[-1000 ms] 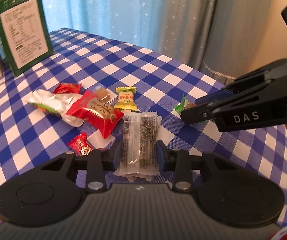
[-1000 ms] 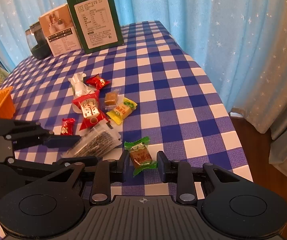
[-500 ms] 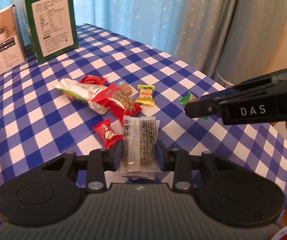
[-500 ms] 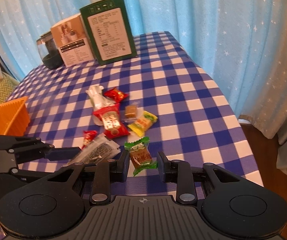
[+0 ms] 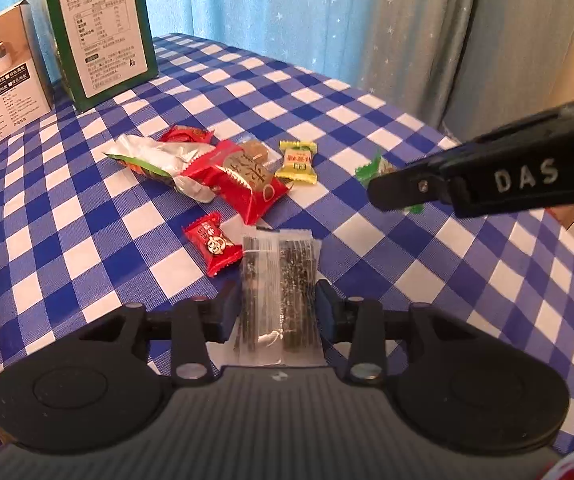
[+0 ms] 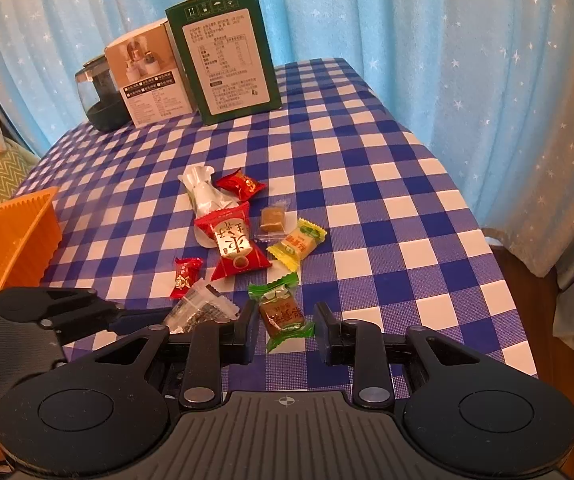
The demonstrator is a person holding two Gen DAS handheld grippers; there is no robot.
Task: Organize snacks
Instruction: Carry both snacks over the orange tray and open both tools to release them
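The left gripper (image 5: 277, 312) is pinching the seaweed pack (image 5: 278, 280), though its jaws have just been opening, so it could be slipping (it's slippery). The right gripper (image 6: 285, 330) is squeezing the green candy (image 6: 283, 314) above the table (image 6: 367, 184).

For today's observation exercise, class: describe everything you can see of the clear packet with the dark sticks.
The clear packet is a flat, see-through plastic wrapper with white crimped ends, holding two rows of dark speckled sticks. It lies lengthwise between the left tongs, whose jaws have just been opening; contact with the pads is unclear. Its near end is hidden by the tongs' body. It is over the blue-and-white checked tablecloth, beside a small red candy.
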